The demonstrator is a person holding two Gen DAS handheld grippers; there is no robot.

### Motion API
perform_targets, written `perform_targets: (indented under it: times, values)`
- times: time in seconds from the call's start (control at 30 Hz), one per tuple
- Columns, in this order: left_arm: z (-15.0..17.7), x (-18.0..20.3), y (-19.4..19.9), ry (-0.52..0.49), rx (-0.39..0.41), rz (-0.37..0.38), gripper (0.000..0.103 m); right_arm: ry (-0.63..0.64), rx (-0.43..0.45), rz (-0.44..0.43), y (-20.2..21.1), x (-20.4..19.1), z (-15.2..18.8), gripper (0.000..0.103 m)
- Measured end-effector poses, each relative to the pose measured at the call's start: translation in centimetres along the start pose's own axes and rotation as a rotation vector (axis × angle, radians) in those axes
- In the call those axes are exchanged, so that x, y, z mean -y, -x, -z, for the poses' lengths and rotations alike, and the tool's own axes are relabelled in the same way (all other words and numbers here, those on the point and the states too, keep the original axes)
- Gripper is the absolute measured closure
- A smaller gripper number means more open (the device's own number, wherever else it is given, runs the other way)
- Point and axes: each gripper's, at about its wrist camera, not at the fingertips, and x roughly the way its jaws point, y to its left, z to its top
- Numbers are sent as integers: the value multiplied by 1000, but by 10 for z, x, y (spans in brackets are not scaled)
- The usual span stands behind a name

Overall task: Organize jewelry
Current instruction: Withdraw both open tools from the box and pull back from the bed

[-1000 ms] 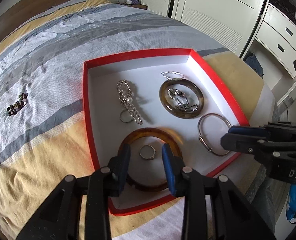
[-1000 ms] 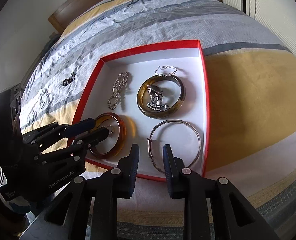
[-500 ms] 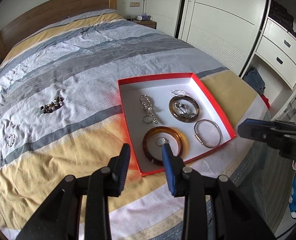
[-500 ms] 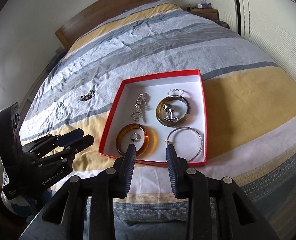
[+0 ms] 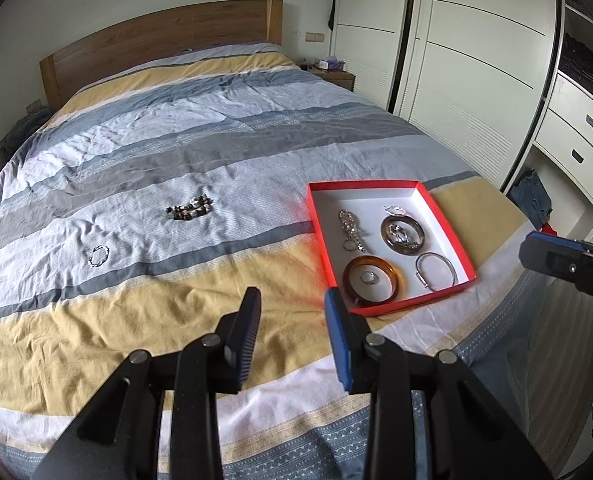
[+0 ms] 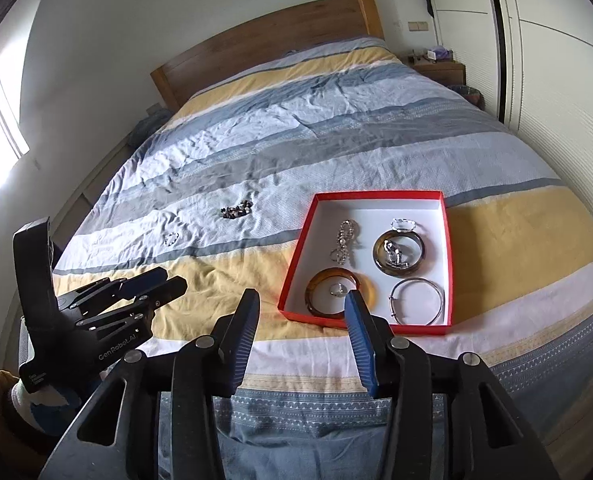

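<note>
A wide bed (image 5: 200, 152) fills the middle of both views, covered by a rumpled bedspread (image 6: 336, 136) striped in yellow, grey, pale blue and white. A wooden headboard (image 5: 160, 40) stands against a plain white wall (image 6: 136, 12) at upper centre. White wardrobe doors (image 5: 468, 60) run down the right, with drawers (image 5: 576, 144) beyond. A bedside table (image 6: 438, 67) sits upper right. Daylight enters a window (image 6: 0, 120) at left.

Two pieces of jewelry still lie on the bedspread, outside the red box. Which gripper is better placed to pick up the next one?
Probably the left gripper. It is open and empty, and the beaded bracelet and the small silver bracelet lie on its side of the red box. The right gripper, also open and empty, is nearer the box.
</note>
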Motion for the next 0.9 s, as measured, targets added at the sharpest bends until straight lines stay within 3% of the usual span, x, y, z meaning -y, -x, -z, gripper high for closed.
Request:
perform_targets:
  times: [0.13, 0.27, 0.53, 0.67, 0.9]
  values:
    - [3, -14, 22, 29, 33, -23, 70, 25, 30, -6, 19, -19, 3, 53]
    - [5, -28, 46, 60, 81, -53, 56, 58, 50, -7, 34, -37, 7, 49]
    - [13, -67, 88, 133, 145, -96, 56, 112, 87, -17, 61, -70, 14, 45]
    - [17, -90, 108, 177, 173, -118, 55, 144, 116, -24, 74, -87, 10, 36]
    - [22, -129, 136, 245, 212, -165, 54, 208, 147, -51, 86, -116, 2, 30]
